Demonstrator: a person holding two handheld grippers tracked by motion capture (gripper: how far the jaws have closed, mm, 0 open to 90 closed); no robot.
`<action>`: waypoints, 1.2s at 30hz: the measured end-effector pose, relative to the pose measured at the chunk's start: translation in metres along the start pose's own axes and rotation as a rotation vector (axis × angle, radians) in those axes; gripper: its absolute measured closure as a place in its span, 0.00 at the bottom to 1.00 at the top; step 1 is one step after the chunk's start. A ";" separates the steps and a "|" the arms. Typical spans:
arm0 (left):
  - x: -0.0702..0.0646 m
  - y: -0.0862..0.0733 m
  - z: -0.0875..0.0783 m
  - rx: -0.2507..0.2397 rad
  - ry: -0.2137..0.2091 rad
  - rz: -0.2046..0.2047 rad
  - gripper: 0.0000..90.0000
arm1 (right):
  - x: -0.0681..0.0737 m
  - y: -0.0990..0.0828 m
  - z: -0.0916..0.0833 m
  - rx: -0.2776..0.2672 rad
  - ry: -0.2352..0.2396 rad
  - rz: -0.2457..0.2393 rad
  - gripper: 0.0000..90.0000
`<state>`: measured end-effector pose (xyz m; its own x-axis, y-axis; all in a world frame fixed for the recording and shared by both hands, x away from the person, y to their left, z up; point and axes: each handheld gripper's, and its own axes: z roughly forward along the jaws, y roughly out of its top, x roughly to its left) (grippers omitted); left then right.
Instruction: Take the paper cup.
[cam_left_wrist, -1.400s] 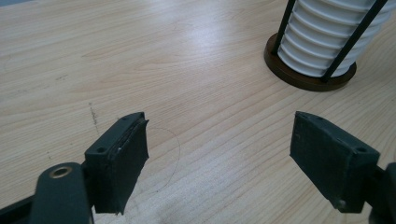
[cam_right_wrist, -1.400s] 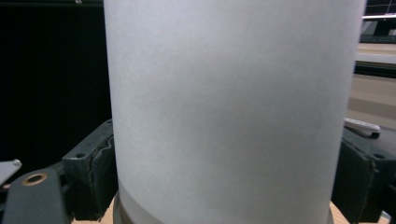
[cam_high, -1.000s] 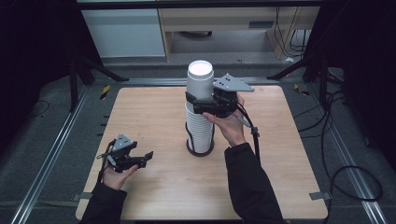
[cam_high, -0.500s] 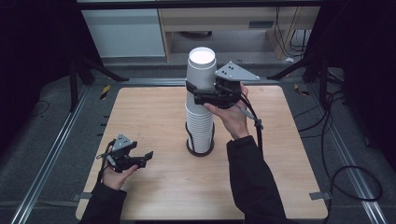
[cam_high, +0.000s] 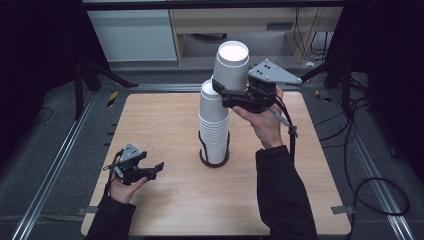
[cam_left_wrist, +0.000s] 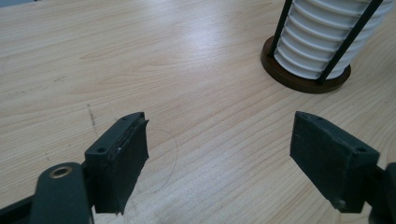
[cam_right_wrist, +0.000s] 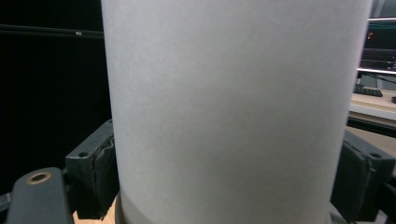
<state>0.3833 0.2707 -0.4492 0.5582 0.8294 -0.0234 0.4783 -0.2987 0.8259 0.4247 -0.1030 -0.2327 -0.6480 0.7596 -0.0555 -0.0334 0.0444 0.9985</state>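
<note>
Over the last second the right tongs (cam_high: 227, 95), pinching the top paper cup (cam_high: 231, 65), had lifted it up and off the cup stack (cam_high: 214, 130) near the centre of the frame; it now tilted just above the stack, seemingly clear of it. In the holder (cam_high: 214, 159) the stack stayed upright. Lower left, the left tongs (cam_high: 152, 170) rested spread and empty on the surface (cam_high: 165, 120). Separation looked done, carrying away next.

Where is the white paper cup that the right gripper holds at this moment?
In the high view the white paper cup sits clamped in the right gripper, lifted and tilted just above the tall stack of white cups at the wooden table's middle.
</note>
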 end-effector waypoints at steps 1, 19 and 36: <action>0.000 0.000 0.000 0.001 0.000 0.000 0.21 | -0.001 -0.001 -0.004 -0.002 -0.005 0.002 0.14; -0.002 0.000 0.001 0.004 -0.013 0.009 0.21 | -0.026 -0.042 -0.060 0.071 -0.041 0.011 0.14; -0.006 0.001 0.002 0.010 -0.037 0.024 0.21 | -0.025 -0.107 -0.081 0.231 0.003 0.003 0.14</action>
<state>0.3816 0.2649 -0.4493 0.5944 0.8038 -0.0251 0.4710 -0.3227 0.8210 0.3830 -0.1792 -0.3383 -0.6501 0.7580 -0.0523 0.1432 0.1898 0.9713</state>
